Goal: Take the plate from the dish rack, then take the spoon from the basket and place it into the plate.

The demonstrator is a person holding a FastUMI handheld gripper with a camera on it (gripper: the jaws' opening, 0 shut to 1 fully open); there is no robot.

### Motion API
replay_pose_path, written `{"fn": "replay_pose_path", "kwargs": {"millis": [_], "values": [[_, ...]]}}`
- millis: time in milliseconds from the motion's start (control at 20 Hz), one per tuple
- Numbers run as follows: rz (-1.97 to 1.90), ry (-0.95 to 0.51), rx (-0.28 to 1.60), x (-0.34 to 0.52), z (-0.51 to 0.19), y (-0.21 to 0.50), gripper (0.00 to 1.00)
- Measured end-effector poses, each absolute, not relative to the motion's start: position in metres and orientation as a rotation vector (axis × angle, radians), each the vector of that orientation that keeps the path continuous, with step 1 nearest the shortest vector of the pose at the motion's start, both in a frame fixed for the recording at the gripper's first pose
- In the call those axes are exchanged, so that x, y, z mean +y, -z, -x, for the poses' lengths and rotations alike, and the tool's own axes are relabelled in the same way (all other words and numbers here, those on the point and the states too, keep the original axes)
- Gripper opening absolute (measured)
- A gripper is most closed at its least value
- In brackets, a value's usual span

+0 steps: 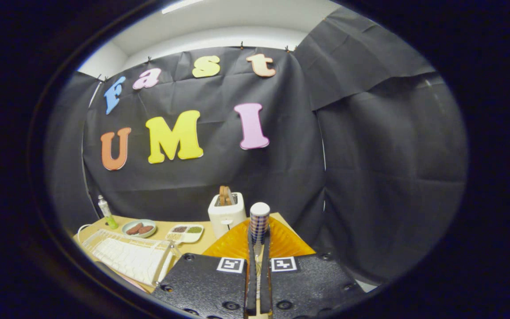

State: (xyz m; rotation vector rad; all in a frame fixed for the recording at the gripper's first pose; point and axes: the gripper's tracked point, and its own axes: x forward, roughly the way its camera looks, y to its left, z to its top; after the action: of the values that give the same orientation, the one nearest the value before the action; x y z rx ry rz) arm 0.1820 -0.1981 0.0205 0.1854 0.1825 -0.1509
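My gripper (pixel 258 239) is shut on the spoon (pixel 259 220), both fingers pressing on it. The spoon's blue-and-white checkered handle with a white end sticks up from between the fingertips; its bowl is hidden. The orange ribbed plate (pixel 233 246) lies flat on the wooden table, directly under and just ahead of the fingers, spreading out to both sides of them. The white wire dish rack (pixel 126 257) stands on the table to the left of the fingers.
A white toaster (pixel 226 213) with bread in it stands just behind the plate. Left of it lie a small compartment tray (pixel 186 233), a pale dish with brown food (pixel 139 228) and a small bottle (pixel 106 212). Black cloth walls close the back and right.
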Motion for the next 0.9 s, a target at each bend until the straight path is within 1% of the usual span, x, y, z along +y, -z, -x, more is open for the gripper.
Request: {"fn": "replay_pose_path", "kwargs": {"millis": [250, 450, 700, 900], "values": [[-0.191, 0.083, 0.135, -0.132, -0.144, -0.071, 0.08], [-0.198, 0.008, 0.129, -0.068, -0.11, -0.086, 0.08], [-0.195, -0.091, 0.147, 0.012, -0.071, -0.074, 0.08], [-0.186, -0.151, 0.198, 0.063, -0.05, -0.041, 0.08]]}}
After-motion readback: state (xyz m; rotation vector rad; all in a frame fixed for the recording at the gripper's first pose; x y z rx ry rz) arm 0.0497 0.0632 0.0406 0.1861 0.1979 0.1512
